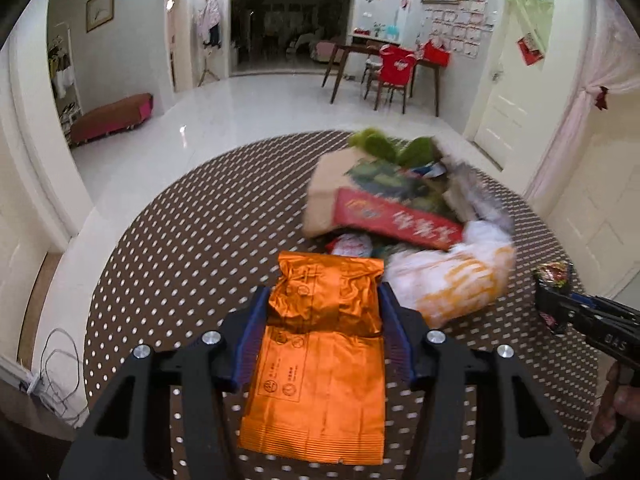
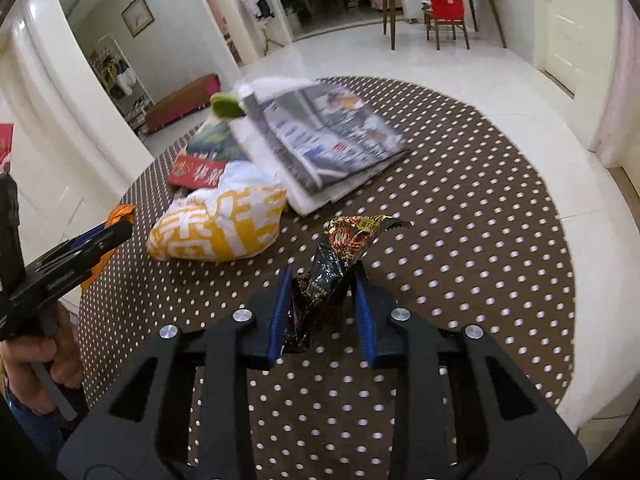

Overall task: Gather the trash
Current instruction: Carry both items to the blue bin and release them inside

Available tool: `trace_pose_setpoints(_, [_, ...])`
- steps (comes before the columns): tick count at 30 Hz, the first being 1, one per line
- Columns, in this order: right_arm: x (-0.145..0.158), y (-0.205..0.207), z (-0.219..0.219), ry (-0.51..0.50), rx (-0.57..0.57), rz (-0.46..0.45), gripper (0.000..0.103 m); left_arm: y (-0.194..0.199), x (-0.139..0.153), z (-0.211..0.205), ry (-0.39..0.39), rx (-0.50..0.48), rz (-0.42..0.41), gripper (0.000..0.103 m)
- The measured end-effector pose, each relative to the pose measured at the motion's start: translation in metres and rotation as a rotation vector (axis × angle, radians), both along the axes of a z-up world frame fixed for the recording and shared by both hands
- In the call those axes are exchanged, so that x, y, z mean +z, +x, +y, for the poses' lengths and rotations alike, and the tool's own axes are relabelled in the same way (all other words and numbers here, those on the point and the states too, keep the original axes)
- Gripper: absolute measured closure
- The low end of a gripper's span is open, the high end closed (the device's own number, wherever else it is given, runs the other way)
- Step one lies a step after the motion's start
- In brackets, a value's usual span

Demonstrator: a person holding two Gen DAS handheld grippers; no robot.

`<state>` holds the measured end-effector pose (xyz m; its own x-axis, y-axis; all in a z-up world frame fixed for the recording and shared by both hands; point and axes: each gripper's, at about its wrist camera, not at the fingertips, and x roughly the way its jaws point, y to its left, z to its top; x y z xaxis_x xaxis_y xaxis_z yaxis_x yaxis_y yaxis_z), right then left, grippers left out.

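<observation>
Currently left gripper point(image 1: 322, 320) pinches an orange foil bag point(image 1: 320, 364) at frame centre, right gripper point(image 2: 320, 308) apparently nips a dark snack wrapper point(image 2: 340, 256) loosely, near the trash pile point(image 2: 256, 168) upper left on the dotted table point(image 2: 460, 240); slick foil may slip out.
</observation>
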<state>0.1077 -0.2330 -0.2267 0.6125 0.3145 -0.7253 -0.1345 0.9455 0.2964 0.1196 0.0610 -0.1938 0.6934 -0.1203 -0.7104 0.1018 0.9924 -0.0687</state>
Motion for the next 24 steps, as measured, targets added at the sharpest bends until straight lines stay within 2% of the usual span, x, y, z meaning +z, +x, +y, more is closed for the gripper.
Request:
trace_pose_setpoints(9, [0.028,-0.003,-0.023,0.04,-0.018,-0.07,0.074,-0.001,0.031,-0.045,-0.016,-0.074,-0.057,0.049])
trace_pose_setpoints(14, [0.045,-0.004,-0.046,0.058,-0.044,-0.114,0.074,0.003,0.051,-0.084,-0.042,-0.157,-0.082,0.049])
trace_pose_setpoints(19, [0.062,-0.005,-0.094,0.058,-0.122,-0.16,0.073,0.011,0.061,-0.138,-0.065,-0.263,-0.09,0.049])
trace_pose_setpoints(24, [0.067,-0.009,-0.153,0.048,-0.226,-0.18,0.073,0.022,0.057,-0.201,-0.081,-0.375,-0.061,0.049])
